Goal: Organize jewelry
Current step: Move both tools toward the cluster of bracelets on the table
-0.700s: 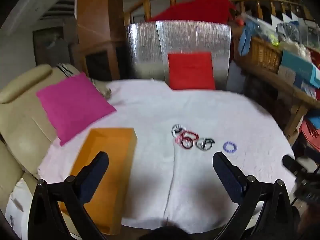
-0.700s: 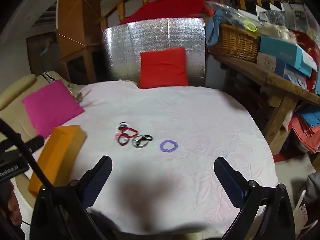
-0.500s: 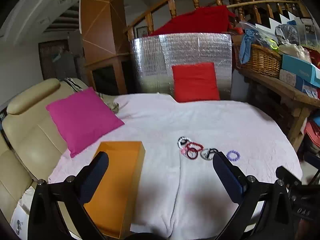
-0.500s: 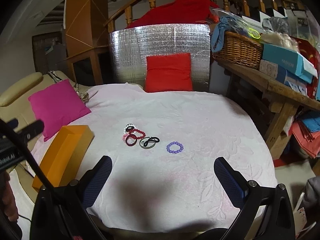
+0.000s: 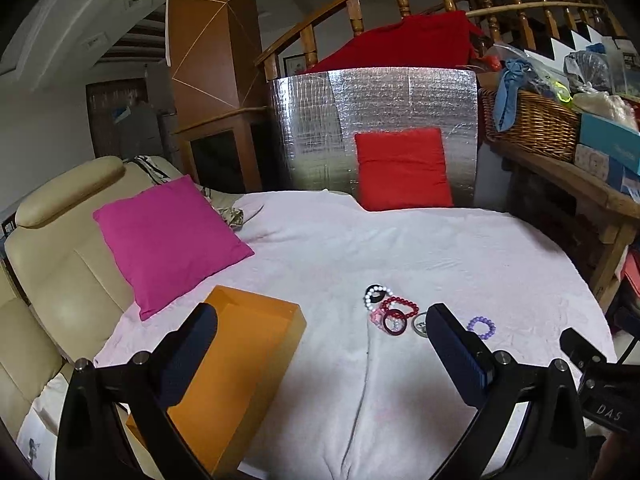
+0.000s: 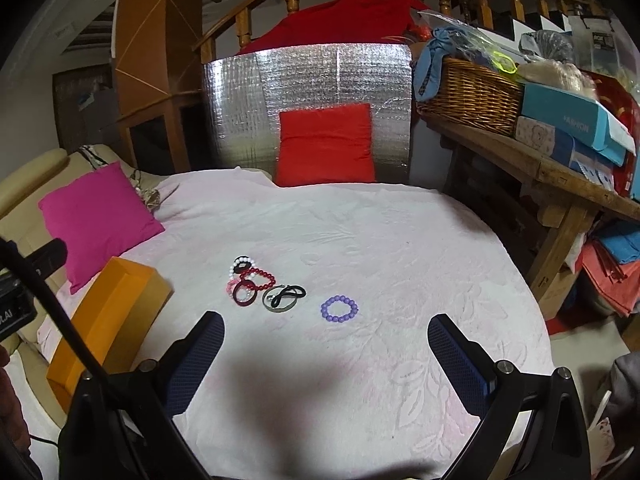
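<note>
Several bracelets lie in a small cluster on the white cloth: a black and white bead one, a red bead one, a dark red ring and a grey ring with a black band. A purple bead bracelet lies apart to their right; it also shows in the left wrist view. An open orange box stands at the left, also in the right wrist view. My left gripper is open and empty, above the box and cluster. My right gripper is open and empty, short of the purple bracelet.
A pink cushion leans on a cream sofa at the left. A red cushion stands against a silver panel at the back. A wooden bench with a wicker basket and boxes runs along the right.
Both cameras have tilted up and pulled back a little, so the bracelets and box sit lower in view. The bracelets and box have not moved. Both grippers stay open.
</note>
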A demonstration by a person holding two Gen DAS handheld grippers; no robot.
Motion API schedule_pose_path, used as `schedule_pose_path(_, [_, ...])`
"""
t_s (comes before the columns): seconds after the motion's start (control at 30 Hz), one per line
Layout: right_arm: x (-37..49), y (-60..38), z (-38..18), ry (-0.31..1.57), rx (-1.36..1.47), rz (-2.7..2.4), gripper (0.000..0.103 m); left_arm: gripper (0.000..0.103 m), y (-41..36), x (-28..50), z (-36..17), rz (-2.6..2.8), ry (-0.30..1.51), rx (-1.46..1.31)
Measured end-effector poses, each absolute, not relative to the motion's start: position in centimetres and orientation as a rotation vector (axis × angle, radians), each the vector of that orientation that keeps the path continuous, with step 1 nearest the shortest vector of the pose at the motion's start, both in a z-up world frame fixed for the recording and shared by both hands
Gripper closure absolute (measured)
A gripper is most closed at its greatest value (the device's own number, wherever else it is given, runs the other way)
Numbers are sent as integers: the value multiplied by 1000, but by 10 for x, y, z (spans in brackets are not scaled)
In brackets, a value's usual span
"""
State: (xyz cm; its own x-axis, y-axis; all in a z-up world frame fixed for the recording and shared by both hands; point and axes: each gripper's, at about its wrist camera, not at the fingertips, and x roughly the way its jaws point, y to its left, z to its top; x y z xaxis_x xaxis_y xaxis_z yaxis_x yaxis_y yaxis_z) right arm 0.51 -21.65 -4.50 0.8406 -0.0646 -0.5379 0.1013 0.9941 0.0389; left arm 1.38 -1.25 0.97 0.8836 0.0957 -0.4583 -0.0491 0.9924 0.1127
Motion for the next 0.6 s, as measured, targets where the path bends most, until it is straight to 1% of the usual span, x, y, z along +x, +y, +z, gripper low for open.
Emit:
schedule_pose_path(0.27, [23,-217,-51,581,55,-101,0,0,-9,30,7,114,438,97])
schedule_pose_path(0.6, [46,-215,-62,610,54,-98,0,0,-10,55,-3,134,464,93])
